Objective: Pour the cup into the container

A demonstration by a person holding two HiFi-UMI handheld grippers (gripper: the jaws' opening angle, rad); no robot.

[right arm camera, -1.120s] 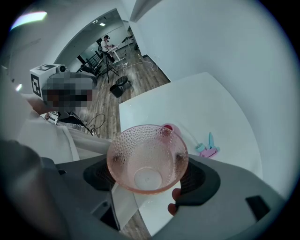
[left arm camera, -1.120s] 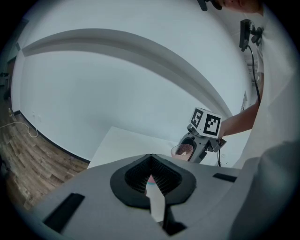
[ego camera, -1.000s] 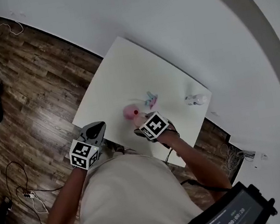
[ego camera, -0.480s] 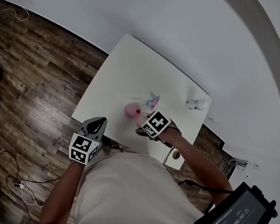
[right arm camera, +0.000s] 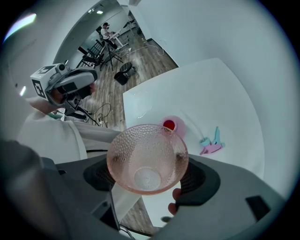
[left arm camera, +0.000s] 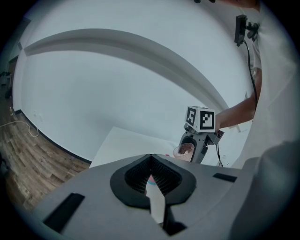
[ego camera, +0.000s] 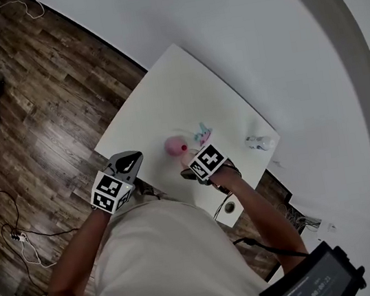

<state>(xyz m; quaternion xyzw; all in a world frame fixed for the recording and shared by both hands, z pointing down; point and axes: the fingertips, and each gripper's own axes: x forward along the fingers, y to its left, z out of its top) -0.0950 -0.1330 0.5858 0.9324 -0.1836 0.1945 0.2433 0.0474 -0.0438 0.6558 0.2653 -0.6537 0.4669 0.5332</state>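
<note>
Right gripper [right arm camera: 147, 164] pinching pink cup [right arm camera: 145, 152] just short of the pink container [right arm camera: 172, 125], left gripper [left arm camera: 151, 176] pressed together empty, so tipping from there risks spilling onto the table [right arm camera: 211, 89] or the cup slipping

1 cup [right arm camera: 147, 159], 1 container [right arm camera: 172, 125], 2 hand-held grippers [ego camera: 129, 162] [ego camera: 188, 161]

We see cup [right arm camera: 147, 159]: pink dimpled glass, looks empty, clamped in right hand-held gripper [right arm camera: 149, 177], mouth facing its camera. Container [right arm camera: 172, 125]: small, round, pink, red contents, sitting on worktop [right arm camera: 211, 93] just beyond cup
</note>
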